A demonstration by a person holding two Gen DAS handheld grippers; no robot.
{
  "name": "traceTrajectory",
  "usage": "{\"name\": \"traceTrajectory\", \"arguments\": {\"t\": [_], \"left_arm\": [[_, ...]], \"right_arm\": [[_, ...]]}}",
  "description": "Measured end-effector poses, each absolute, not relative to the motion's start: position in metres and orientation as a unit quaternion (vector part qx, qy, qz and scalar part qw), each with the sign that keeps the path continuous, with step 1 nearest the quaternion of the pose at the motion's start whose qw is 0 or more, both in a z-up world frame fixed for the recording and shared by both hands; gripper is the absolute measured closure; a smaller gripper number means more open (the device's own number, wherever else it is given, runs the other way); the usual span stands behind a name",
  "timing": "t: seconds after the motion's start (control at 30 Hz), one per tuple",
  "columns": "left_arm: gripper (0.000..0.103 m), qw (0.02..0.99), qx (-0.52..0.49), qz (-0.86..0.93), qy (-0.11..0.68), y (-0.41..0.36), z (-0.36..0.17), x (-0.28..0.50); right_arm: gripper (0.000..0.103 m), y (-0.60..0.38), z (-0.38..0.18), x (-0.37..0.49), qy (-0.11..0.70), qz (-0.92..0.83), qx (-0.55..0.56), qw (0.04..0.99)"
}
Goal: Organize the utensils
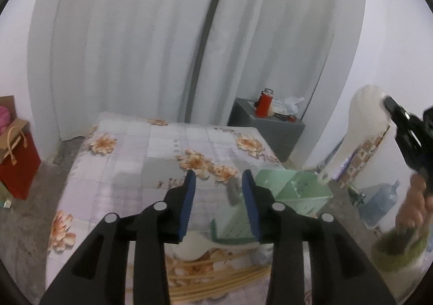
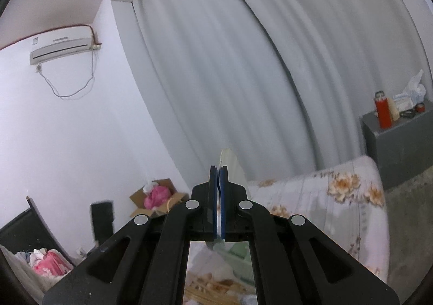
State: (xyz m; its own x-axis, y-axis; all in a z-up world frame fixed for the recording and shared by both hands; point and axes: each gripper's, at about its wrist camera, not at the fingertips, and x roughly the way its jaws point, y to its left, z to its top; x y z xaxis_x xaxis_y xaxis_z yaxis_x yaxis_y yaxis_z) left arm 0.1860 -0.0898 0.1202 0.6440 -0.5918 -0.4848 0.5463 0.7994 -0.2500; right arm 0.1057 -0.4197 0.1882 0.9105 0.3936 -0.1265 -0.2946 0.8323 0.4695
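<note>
grey curtains (image 1: 135, 48) hang behind a floral-sheeted bed (image 1: 151, 148). left tool (image 1: 219, 191) hovers spread above it; wooden chopsticks (image 1: 216, 275) lie at the near edge, a green organizer (image 1: 295, 194) toward the right edge. right tool (image 2: 219, 169), raised, pinches a white spoon (image 2: 230, 161).

A smooth, matt green plastic utensil caddy (image 1: 297, 194) sits on the floral cloth bedspread (image 1: 151, 148) (wooden chopsticks (image 1: 216, 275) just before the caddy).
</note>
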Motion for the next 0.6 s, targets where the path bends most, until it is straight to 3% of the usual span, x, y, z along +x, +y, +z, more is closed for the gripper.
{"name": "traceTrajectory", "arguments": {"t": [0.37,0.57,0.6], "left_arm": [[0.050,0.906,-0.046,-0.268,0.325,-0.038,0.073,0.146],[0.034,0.906,-0.058,-0.253,0.335,-0.026,0.054,0.130],[0.027,0.908,-0.059,-0.248,0.333,-0.026,0.052,0.129]], "right_arm": [[0.103,-0.434,0.118,0.132,0.178,0.154,0.272,0.933],[0.101,-0.440,0.076,0.127,0.239,0.110,0.302,0.916],[0.100,-0.438,0.075,0.125,0.243,0.103,0.299,0.917]]}}
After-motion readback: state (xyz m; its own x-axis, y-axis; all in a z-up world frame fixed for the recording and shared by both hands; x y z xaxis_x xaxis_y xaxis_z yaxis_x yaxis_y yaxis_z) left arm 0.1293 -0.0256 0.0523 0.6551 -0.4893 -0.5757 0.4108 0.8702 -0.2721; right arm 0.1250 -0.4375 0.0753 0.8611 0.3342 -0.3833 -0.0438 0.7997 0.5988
